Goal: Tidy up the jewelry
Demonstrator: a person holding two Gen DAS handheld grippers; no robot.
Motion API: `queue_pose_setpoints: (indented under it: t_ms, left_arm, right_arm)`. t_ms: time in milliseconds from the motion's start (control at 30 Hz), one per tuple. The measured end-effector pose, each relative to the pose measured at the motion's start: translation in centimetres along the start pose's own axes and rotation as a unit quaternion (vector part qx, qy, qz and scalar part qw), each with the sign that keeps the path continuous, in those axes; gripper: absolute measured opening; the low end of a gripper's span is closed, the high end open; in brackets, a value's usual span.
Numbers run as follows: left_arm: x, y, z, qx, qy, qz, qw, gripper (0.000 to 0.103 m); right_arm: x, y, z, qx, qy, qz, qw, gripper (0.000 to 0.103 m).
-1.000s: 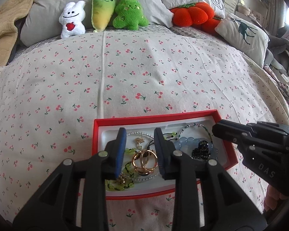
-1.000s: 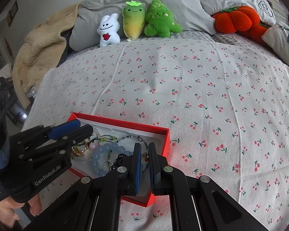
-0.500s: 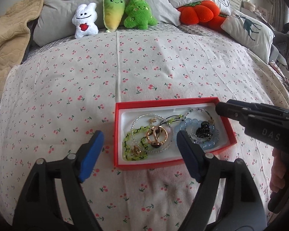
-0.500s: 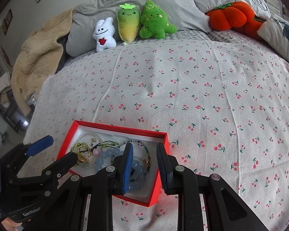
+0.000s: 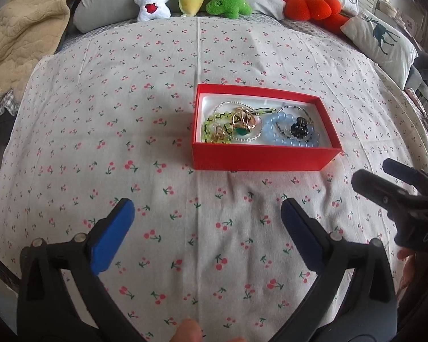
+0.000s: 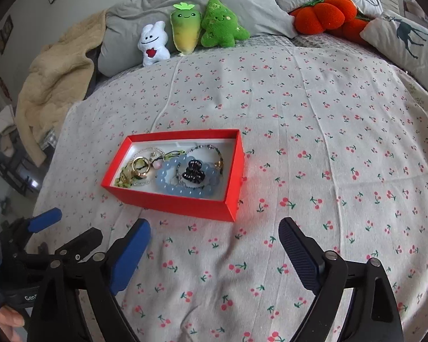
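Right now the red box sits on the cherry-print bed cover, w/ the jewelry heaped inside: blue bead bracelet, gold rings, green bead strand, a dark clip. Thin chains are tangled, hard to tell apart. Left gripper has just been opening; jaws wide, nothing between them, well short of the box. Right gripper likewise just opened, jaws wide, empty. Each gripper's body is cut off at frame bottom. Only fingertips of the person show at the edges. Plush toys line the pillows beyond.
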State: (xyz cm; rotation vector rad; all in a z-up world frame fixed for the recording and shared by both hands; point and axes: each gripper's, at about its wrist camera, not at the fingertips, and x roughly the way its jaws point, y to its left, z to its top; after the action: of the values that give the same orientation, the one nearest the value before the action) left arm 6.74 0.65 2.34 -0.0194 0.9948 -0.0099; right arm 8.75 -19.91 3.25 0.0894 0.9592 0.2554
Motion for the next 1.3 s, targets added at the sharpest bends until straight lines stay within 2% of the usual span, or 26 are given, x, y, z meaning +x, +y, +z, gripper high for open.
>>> queue_pose_setpoints:
  t_ms: [100, 300, 467, 700, 867, 1300]
  left_arm:
    - [0.0, 0.4, -1.0, -0.012, 0.018, 0.002, 0.9998, 0.102]
    - [-0.8, 0.6, -2.5, -0.02, 0.016, 0.012, 0.9996, 0.102]
    - [-1.4, 0.3, -3.4, -0.019, 0.016, 0.015, 0.9996, 0.102]
    - [-1.7, 0.0, -4.0, -0.014, 0.017, 0.025, 0.9995, 0.102]
    - [-1.7, -0.1, -4.1, -0.015, 0.014, 0.03, 0.9993, 0.102]
    - [-0.6, -0.5, -4.3, -0.014, 0.029, 0.038, 0.9987, 0.102]
  right_arm:
    - [-1.0, -0.5, -1.4, 0.01, -0.003, -0.044, 0.999, 0.103]
    - [-1.9, -1.1, -3.8, 0.025, 0.009, -0.075, 0.997, 0.103]
    - [-1.9, -1.1, -5.1, 0.033, 0.026, -0.082, 0.996, 0.103]
    - [-2.0, -0.3, -5.3, 0.022, 0.024, -0.097, 0.995, 0.103]
    - [-1.7, 0.1, -5.4, 0.018, 0.03, -0.087, 0.996, 0.103]
    - [-1.4, 0.5, -5.5, 0.015, 0.035, -0.095, 0.995, 0.103]
